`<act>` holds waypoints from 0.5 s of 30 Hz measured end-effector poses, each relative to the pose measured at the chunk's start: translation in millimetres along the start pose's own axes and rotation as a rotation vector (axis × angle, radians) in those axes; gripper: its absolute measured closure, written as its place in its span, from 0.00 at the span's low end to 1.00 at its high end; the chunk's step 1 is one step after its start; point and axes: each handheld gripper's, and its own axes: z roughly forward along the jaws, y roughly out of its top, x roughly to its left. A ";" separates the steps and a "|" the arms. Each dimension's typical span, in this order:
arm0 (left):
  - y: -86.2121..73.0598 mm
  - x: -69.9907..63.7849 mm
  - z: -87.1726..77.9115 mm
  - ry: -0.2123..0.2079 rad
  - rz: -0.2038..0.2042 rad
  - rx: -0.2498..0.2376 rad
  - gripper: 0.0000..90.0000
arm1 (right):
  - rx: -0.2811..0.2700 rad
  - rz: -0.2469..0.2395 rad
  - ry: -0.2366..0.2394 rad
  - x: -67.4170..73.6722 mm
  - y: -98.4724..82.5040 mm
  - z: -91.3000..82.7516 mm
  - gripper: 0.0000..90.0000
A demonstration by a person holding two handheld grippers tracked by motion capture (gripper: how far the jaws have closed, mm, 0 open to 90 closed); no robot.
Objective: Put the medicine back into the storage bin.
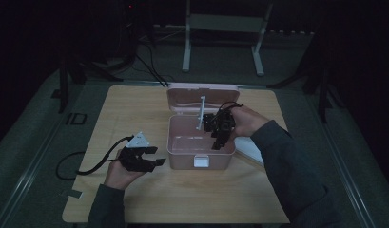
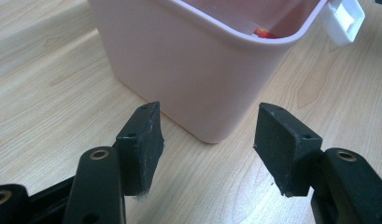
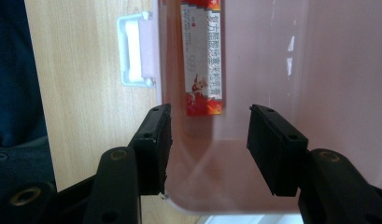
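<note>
Right hand-held gripper [image 1: 219, 137] open over pink box [image 1: 182, 159], wooden table [image 1: 135, 199].

The pink box [image 2: 198, 60] hides most of the red packet [image 3: 201, 56]; its small print is unreadable.

Both grippers were matte black: the left gripper [image 1: 151, 156] had a grey three-cornered plate [image 1: 139, 140] and a trailing black cable [image 1: 82, 169], brass-ringed screw holes [image 2: 99, 154], and the person wore dark sleeves [image 1: 289, 166].
</note>
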 end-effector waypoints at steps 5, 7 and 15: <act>-0.2 0.2 0.3 -0.001 0.000 0.001 0.46 | -0.012 0.025 -0.016 0.0 -10.7 -6.4 0.55; -0.3 0.3 0.7 -0.002 0.001 0.000 0.46 | -0.017 0.034 -0.011 -0.2 -13.0 -8.1 0.54; -0.6 0.9 0.2 0.000 0.000 -0.002 0.46 | -0.044 0.096 -0.042 -2.9 -38.3 -20.5 0.56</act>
